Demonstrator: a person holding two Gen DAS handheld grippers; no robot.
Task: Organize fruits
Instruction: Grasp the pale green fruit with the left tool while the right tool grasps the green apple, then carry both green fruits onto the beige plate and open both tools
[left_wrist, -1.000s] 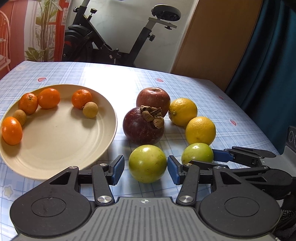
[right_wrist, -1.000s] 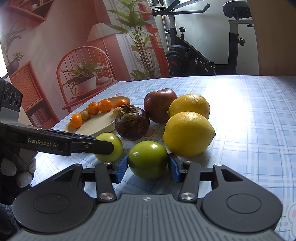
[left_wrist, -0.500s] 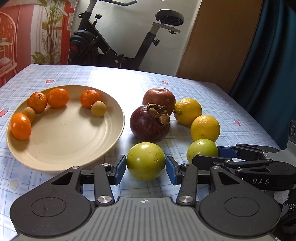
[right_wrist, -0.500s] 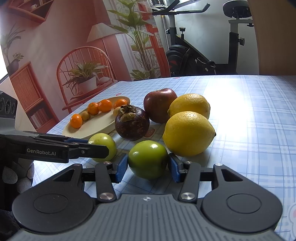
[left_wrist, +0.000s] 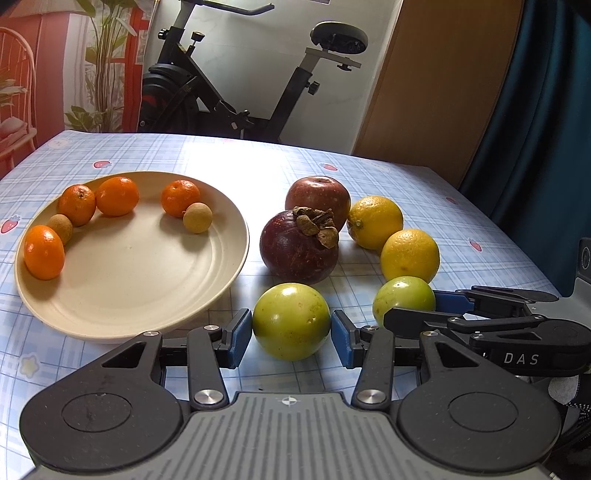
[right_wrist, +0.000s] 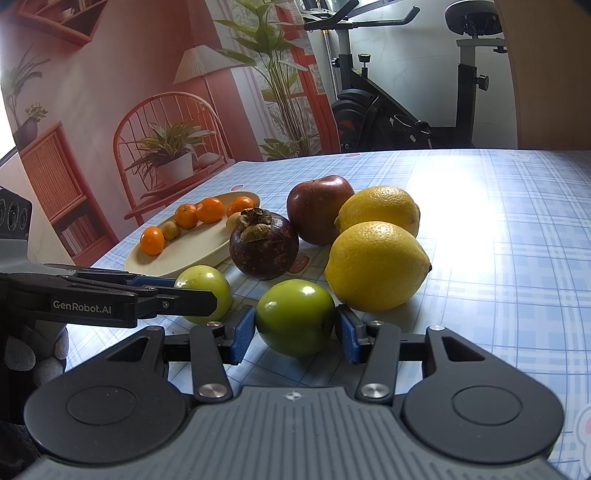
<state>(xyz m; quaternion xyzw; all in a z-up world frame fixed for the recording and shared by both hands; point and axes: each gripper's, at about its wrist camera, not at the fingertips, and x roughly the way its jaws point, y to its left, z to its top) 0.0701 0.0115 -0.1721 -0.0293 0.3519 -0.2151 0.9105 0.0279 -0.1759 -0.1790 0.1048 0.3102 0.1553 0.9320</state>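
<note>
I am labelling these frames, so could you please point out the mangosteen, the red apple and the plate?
mangosteen (left_wrist: 295, 251): left wrist view, purple rind.
red apple (left_wrist: 317, 194): left wrist view, upper skin.
plate (left_wrist: 147, 295): left wrist view, bare inner surface.

1. A table (left_wrist: 424, 184) covered in a pale blue plaid cloth carries everything.
2. A cream plate (left_wrist: 155, 299) lies left of the mangosteen (left_wrist: 295, 247).
3. A red apple (left_wrist: 317, 195) sits just behind the mangosteen.
4. Two lemons (left_wrist: 375, 221) (left_wrist: 410, 254) lie to its right.
5. Two green fruits (left_wrist: 291, 321) (left_wrist: 402, 299) rest in front of it.
</note>
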